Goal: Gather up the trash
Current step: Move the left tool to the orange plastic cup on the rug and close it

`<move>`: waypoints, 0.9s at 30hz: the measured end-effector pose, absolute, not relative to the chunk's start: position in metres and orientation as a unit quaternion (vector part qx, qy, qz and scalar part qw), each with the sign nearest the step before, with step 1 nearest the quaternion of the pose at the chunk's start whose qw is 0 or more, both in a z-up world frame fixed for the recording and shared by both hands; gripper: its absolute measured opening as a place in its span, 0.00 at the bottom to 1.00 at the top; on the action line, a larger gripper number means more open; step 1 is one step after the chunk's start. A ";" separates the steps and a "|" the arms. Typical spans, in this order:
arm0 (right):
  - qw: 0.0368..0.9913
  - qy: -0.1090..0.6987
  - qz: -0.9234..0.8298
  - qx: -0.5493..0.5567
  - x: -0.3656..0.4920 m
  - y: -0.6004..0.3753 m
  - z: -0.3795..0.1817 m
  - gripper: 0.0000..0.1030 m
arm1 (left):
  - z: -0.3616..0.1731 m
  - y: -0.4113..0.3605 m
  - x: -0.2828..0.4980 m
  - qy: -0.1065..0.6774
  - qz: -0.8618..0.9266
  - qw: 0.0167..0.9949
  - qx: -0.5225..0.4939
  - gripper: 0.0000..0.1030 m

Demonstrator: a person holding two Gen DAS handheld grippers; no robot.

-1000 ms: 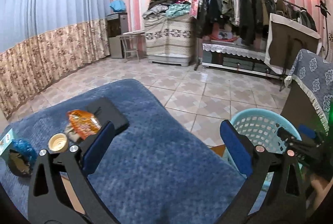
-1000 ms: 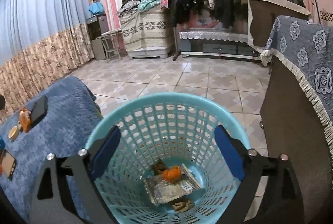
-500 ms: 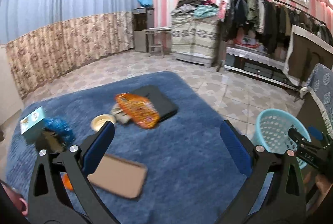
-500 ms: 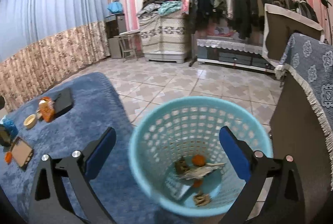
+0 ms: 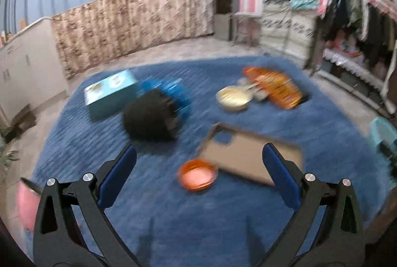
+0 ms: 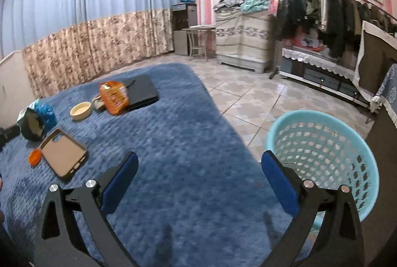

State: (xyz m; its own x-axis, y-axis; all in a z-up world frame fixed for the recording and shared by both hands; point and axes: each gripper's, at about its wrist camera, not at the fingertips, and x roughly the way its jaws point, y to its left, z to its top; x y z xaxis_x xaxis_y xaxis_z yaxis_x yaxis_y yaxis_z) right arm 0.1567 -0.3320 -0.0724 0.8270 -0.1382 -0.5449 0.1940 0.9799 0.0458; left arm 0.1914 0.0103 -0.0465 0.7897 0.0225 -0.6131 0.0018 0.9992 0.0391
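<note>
Left wrist view: left tool (image 5: 198, 165) spread wide and empty, poised over a blue plush cover (image 5: 198, 222) with its blue pads straddling a small orange cap (image 5: 197, 174), probably the next bit of trash, lying just beside the near corner of a tan phone case (image 5: 250, 160). Farther off, a cream lid (image 5: 233, 98) touching an orange snack wrapper (image 5: 273, 87), and a black rounded object (image 5: 150, 115) against a crumpled blue bag (image 5: 173, 93) and a teal carton (image 5: 110, 95); all blurred, so finer detail not clear. Wide opening likely chosen to drop over the cap without nudging the case. Right wrist view: right tool (image 6: 198, 177) likewise released, nothing between its pads, held low over the bare right part of the cover, next to a light-blue mesh basket (image 6: 320, 142) standing on the tiled floor (image 6: 248, 98) just off the cover's edge, handy for dropping things in; basket's contents not visible from here. Same litter at far left: orange cap touching the case, wrapper leaning partly on a black flat device (image 6: 142, 90).
</note>
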 end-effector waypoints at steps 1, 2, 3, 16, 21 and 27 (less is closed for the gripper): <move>0.955 0.281 -0.084 0.048 0.157 -0.329 -0.074 0.94 | -0.054 0.017 0.191 0.330 0.011 0.944 0.025 0.95; 0.955 0.282 -0.083 0.045 0.158 -0.326 -0.075 0.94 | -0.062 0.024 0.191 0.337 0.016 0.941 0.031 0.95; 0.954 0.284 -0.084 0.042 0.159 -0.323 -0.075 0.94 | -0.068 0.030 0.191 0.343 0.018 0.938 0.032 0.95; 0.950 0.297 -0.090 0.042 0.166 -0.320 -0.081 0.94 | -0.102 0.014 0.207 0.403 -0.025 0.914 0.030 0.86; 0.948 0.303 -0.087 0.034 0.171 -0.317 -0.084 0.94 | -0.106 0.013 0.217 0.424 -0.043 0.905 0.010 0.57; 0.948 0.306 -0.082 0.025 0.178 -0.308 -0.086 0.94 | -0.108 0.014 0.223 0.426 -0.052 0.903 0.000 0.44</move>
